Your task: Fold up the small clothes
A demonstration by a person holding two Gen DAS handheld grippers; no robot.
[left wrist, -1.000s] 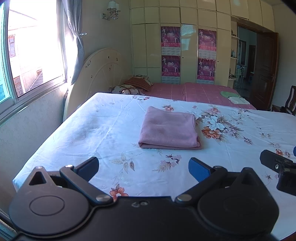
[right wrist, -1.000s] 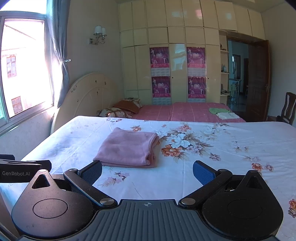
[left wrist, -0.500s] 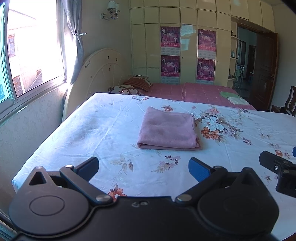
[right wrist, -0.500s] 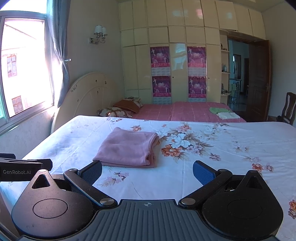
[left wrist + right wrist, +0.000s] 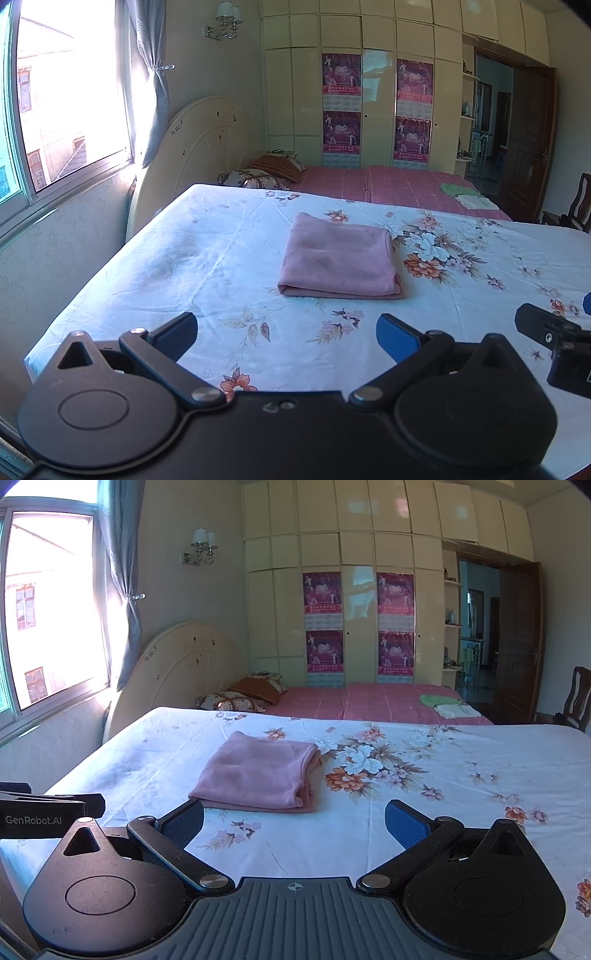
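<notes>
Left wrist view: we are holding the left gripper (image 5: 286, 332) spread and empty, short of the pink cloth (image 5: 338, 256) | right gripper (image 5: 293, 818) likewise spread, empty | cloth is lying folded on the flowered sheet (image 5: 221, 258) | risk, we judge: a pinch snagging only the top layer, or sheet too, is undoing the fold.

Left gripper (image 5: 287, 334): jaws spread wide, nothing between them, pointing toward 12 o'clock.
Left fingertips (image 5: 396, 336): blue pads, level with each other.
Right gripper (image 5: 294, 821): jaws spread wide, holding nothing, pointing toward 12 o'clock.
Spacing: the two are side by side, apart; the right one shows at 3 o'clock in the left wrist view.
</notes>
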